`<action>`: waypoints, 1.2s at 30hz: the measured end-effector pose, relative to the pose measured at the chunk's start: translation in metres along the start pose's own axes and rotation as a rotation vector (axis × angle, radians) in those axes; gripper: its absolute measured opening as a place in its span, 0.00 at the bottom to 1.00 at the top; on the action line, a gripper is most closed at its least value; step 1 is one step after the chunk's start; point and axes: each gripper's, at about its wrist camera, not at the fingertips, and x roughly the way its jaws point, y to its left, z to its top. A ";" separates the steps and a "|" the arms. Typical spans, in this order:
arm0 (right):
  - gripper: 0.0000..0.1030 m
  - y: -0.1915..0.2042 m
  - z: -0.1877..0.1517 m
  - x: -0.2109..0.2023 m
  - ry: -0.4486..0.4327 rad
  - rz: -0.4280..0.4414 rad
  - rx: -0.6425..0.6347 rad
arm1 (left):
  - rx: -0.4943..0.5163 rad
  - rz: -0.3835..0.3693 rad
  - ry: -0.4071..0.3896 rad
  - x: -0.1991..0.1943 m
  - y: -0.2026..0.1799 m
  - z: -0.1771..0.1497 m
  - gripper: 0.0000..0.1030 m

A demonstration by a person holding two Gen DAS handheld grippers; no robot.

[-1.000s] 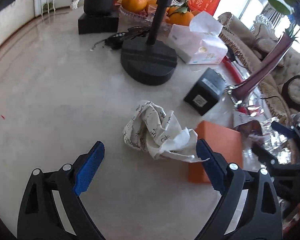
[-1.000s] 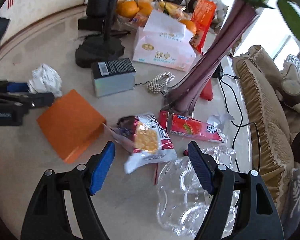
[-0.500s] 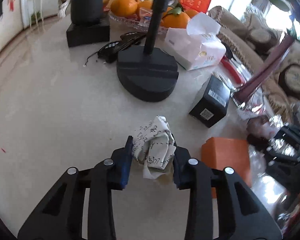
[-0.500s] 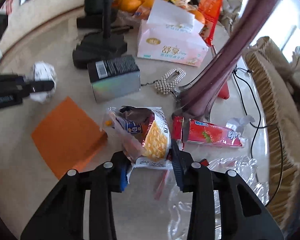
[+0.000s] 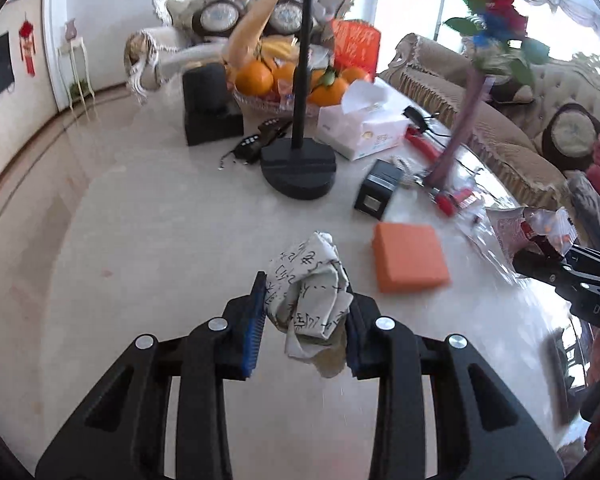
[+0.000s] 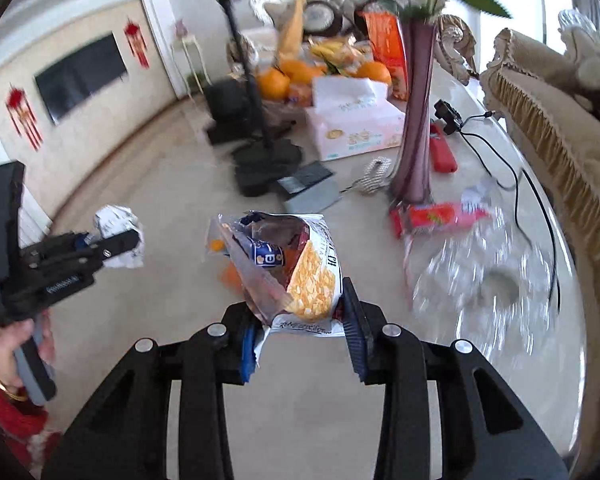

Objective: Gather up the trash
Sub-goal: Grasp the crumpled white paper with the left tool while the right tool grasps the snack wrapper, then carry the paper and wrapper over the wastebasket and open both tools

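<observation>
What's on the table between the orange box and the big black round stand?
In the left wrist view, a small black box sits between the orange box and the black stand.

Two wrist fisheyes, each looking forward and down along its own fingers, close over the table (image 5: 140, 220). Shared: black stand (image 5: 298, 168) (image 6: 266, 160), tissue box (image 5: 362, 130) (image 6: 354, 128), both upper centre.

"das" on the right tool (image 5: 556, 256); other print unreadable.
</observation>
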 end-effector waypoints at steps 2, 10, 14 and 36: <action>0.33 0.014 -0.017 -0.027 -0.021 0.034 0.007 | 0.011 0.004 -0.011 -0.034 -0.006 -0.016 0.32; 0.33 0.091 -0.137 -0.131 0.009 0.127 0.028 | 0.025 -0.035 -0.006 -0.167 -0.039 -0.123 0.32; 0.33 0.107 -0.202 -0.137 0.140 0.159 0.071 | 0.023 -0.074 0.073 -0.196 -0.057 -0.202 0.32; 0.59 0.084 -0.338 -0.018 0.662 -0.046 0.190 | -0.171 -0.073 0.580 -0.075 -0.056 -0.383 0.84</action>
